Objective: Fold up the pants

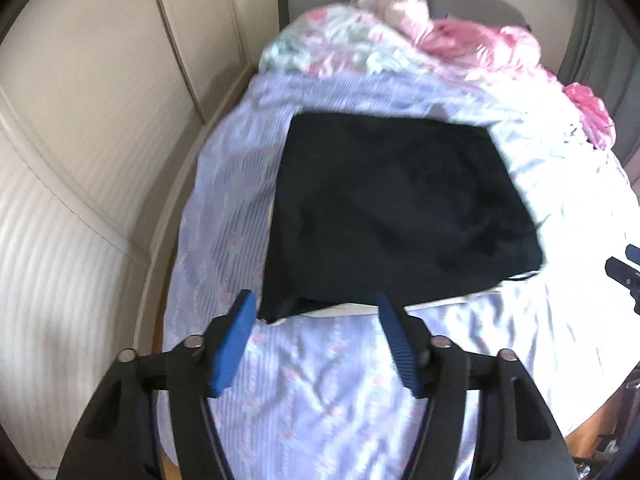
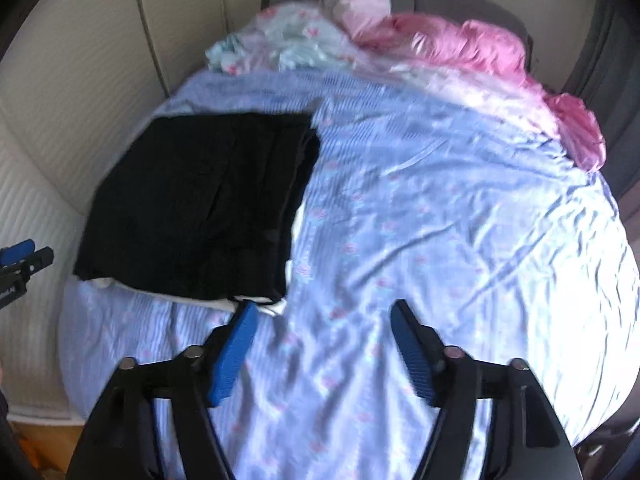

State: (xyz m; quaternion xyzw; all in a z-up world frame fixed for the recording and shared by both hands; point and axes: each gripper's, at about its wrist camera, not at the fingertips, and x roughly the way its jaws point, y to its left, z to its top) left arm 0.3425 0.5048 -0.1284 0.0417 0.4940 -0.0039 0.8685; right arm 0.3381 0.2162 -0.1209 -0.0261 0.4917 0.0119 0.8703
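The black pants (image 1: 400,212) lie folded flat on the bed (image 2: 440,208). Both hand-held grippers, left (image 1: 316,300) and right (image 2: 324,308), are wide open and hold nothing. Folding looks done; next, maybe smooth them.

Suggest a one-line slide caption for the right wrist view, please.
Open right gripper hovers over the blue floral bedsheet, just right of the folded black pants.
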